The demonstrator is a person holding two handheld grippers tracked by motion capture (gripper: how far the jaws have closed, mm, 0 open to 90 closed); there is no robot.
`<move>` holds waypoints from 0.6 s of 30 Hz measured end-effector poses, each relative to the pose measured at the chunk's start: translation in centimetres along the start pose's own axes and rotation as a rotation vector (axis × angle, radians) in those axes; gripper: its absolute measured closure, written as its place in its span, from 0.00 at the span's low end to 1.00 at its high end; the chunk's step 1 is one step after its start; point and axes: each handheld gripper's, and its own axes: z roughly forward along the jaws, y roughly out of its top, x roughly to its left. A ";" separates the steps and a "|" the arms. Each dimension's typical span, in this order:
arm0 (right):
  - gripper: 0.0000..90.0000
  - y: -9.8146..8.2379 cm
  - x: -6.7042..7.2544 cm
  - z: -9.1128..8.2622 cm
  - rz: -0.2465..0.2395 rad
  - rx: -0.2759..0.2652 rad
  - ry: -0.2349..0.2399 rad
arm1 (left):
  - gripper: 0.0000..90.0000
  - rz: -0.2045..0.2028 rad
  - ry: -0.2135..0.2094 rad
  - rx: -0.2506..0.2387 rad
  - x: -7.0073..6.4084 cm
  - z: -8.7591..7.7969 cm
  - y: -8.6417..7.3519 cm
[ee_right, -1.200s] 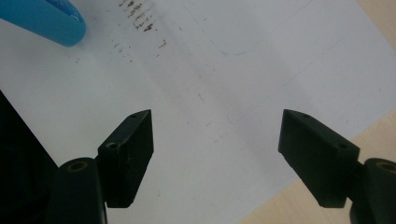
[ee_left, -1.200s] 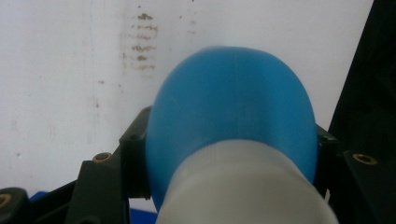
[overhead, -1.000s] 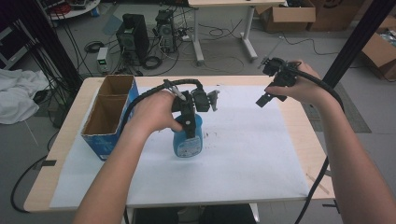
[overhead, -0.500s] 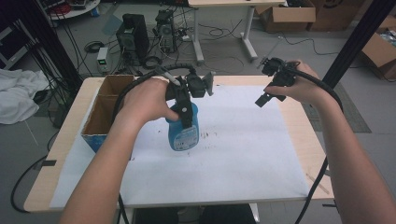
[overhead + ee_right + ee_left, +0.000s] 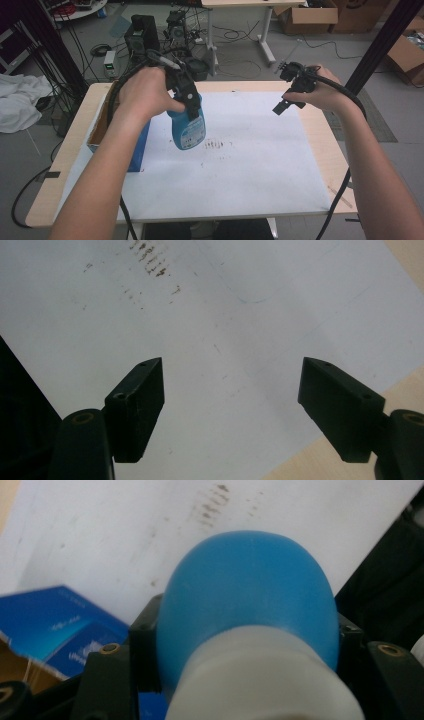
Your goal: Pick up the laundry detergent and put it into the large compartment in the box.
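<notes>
The left gripper (image 5: 189, 97) has its jaws clamped on the bottle (image 5: 188, 127), held clear above the white sheet (image 5: 260, 165), just beside the box (image 5: 134, 152). The right gripper (image 5: 286, 102) hangs over the sheet's far edge, jaws wide apart and empty.

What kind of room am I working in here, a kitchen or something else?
Likely a lab or workshop, not a kitchen: a plain table covered with white paper, electronics boxes with tangled cables on the floor behind, and cardboard boxes stacked near another desk.
</notes>
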 end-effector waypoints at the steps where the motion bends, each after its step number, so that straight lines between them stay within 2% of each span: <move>1: 0.30 0.0 0.0 0.0 -0.001 0.000 0.000 | 0.42 -0.027 0.004 -0.005 0.3 -0.4 -0.2; 7: 0.30 -0.1 -0.1 -0.1 -0.001 0.000 0.001 | 0.42 -0.163 0.020 -0.041 1.8 -2.4 -1.4; 8: 0.30 -0.1 -0.1 -0.1 -0.001 0.000 0.001 | 0.42 -0.163 0.020 -0.041 1.8 -2.4 -1.4; 10: 0.30 -0.1 -0.1 -0.1 -0.001 -0.001 0.002 | 0.42 -0.211 0.021 -0.054 2.4 -2.9 -1.9; 11: 0.30 -0.1 -0.1 -0.1 0.000 -0.001 0.002 | 0.42 -0.262 0.022 -0.059 3.0 -3.3 -2.4; 18: 0.30 0.0 -0.1 0.0 -0.005 0.002 0.004 | 0.42 -0.422 0.048 -0.066 5.2 -4.9 -4.6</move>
